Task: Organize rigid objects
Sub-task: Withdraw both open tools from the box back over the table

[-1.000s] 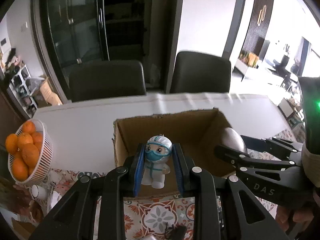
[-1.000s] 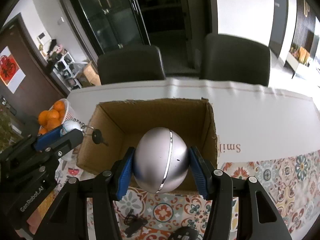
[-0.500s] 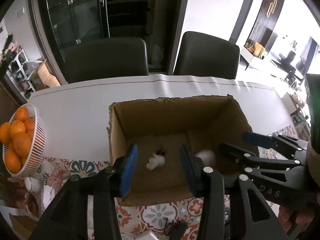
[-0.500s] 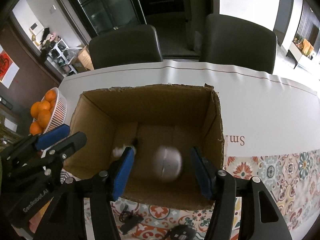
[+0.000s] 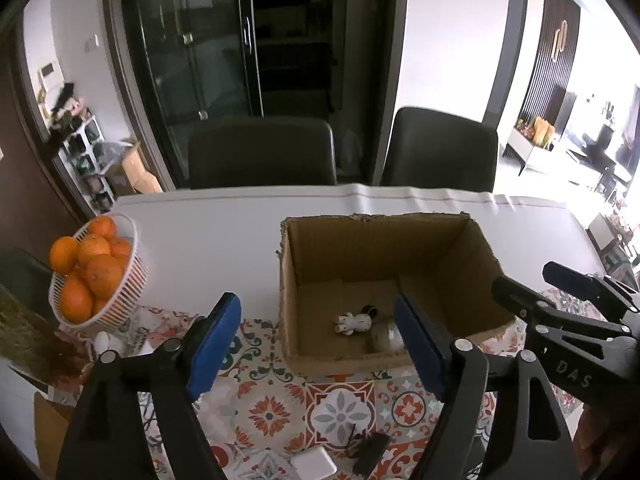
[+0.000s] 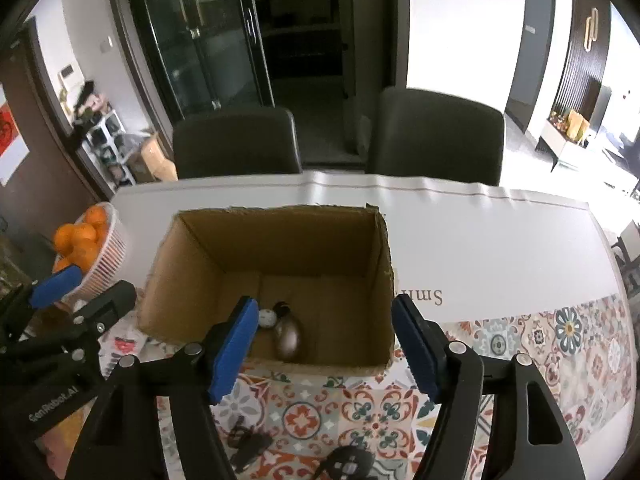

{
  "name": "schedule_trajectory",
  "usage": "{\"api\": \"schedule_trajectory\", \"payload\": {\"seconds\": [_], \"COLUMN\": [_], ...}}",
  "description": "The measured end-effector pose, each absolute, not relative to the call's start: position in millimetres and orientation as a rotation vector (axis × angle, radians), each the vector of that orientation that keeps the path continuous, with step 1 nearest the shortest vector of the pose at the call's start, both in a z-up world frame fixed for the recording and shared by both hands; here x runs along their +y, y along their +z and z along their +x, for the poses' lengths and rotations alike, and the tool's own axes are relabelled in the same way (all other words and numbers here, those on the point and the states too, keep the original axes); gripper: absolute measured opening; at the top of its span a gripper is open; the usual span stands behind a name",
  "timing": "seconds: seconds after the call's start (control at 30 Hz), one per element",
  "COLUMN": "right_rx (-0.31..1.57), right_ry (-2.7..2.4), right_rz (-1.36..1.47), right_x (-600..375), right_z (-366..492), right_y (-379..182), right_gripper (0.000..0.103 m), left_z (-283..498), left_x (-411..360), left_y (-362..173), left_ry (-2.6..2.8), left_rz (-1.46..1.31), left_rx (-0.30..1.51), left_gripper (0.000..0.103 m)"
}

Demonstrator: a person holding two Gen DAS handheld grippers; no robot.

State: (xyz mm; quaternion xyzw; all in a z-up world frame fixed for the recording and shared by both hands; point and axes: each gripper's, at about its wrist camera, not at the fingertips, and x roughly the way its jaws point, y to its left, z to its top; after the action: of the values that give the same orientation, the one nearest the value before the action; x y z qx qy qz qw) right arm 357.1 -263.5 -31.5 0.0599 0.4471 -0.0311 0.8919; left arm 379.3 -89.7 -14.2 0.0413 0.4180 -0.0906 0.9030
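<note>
- A dining room is shown, with a white table partly covered by a patterned tile-print cloth, two dark chairs behind it and dark glass doors beyond.
- The left gripper is seen above the near edge of the table, its blue-padded fingers spread wide apart with nothing held between them.
- The right gripper is likewise spread wide, its blue pads gripping nothing; it is placed just in front of the box's near wall.
- An open cardboard box is set on the table, straddling the white surface and the patterned cloth.
- On the box floor, a small white figurine is seen lying on its side, with a dark key-ring piece at its head.
- A silver egg-shaped object is seen just beside the figurine, near the box's front wall; in the left view it is partly hidden by a finger.
- A white slatted basket filled with oranges is placed at the left edge of the table, well apart from the box.
- Small dark items are seen on the cloth near the camera; what they are cannot be told.
</note>
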Motion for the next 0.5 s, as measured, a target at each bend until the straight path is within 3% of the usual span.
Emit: {"api": "schedule_trajectory", "payload": {"seconds": [0.3,0.5], "right_rx": [0.761,0.693], "right_ry": [-0.096,-0.088], "right_rz": [0.073,0.053], "right_x": [-245.5,-232.9], "right_z": [298.1,261.2], "right_y": [-2.3,3.8], "right_gripper": [0.088,0.092], "left_z": [319.7,283.4], "left_x": [-70.4,-58.7], "left_y": [5.5,7.7], "left_ry": [-0.142,-0.114], "left_rz": [0.1,0.103], "left_rx": [0.745,0.701], "left_gripper": [0.098,0.101]}}
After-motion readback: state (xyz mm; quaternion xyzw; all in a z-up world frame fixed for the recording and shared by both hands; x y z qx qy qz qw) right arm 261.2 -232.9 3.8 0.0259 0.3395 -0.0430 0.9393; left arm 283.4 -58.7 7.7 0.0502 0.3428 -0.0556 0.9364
